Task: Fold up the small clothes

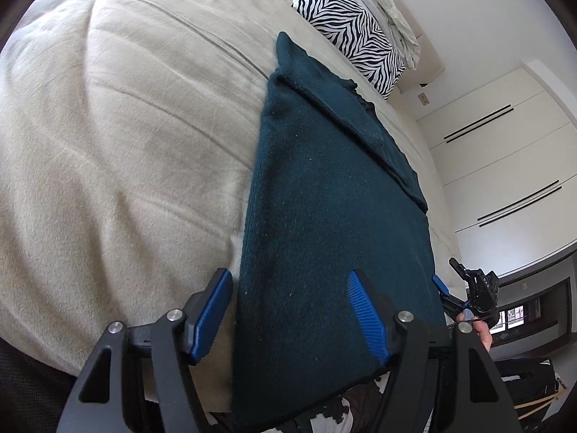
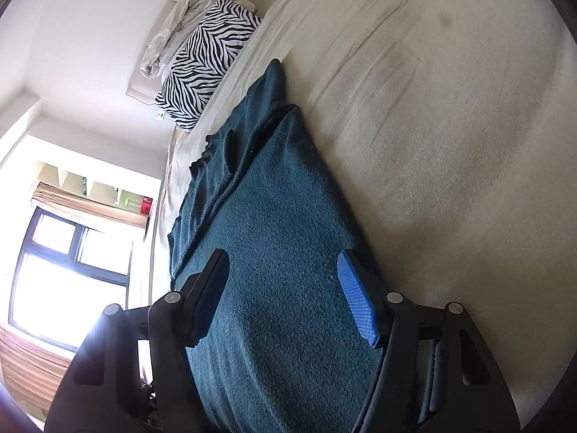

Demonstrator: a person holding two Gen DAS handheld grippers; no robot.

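A dark teal knitted garment (image 1: pixel 324 198) lies flat on my cream bedspread (image 1: pixel 126 144), running away from me toward the head of the bed, with one side already folded inward so a sleeve lies along its length. My left gripper (image 1: pixel 294 314) has its two blue-padded fingers (image 1: pixel 368 317) spread wide apart, sitting low at the near hem; one finger lies on the knit and the other just past its left edge, over the bedspread, and nothing is pinched between them. My right gripper (image 2: pixel 288 296) is likewise spread apart over the near end of the same garment (image 2: pixel 274 252), its fingers (image 2: pixel 357 303) straddling the fabric without gripping it; I cannot tell whether the pads touch the cloth. From the left camera, the right gripper shows at the garment's far edge, with a bit of my hand behind it. At the head of the bed rests a zebra-striped pillow (image 1: pixel 353 36), with a crumpled pale sheet (image 1: pixel 389 11) bunched against it. White cupboard doors (image 1: pixel 505 151) line one wall, and a bright window (image 2: pixel 65 270) fills the other.
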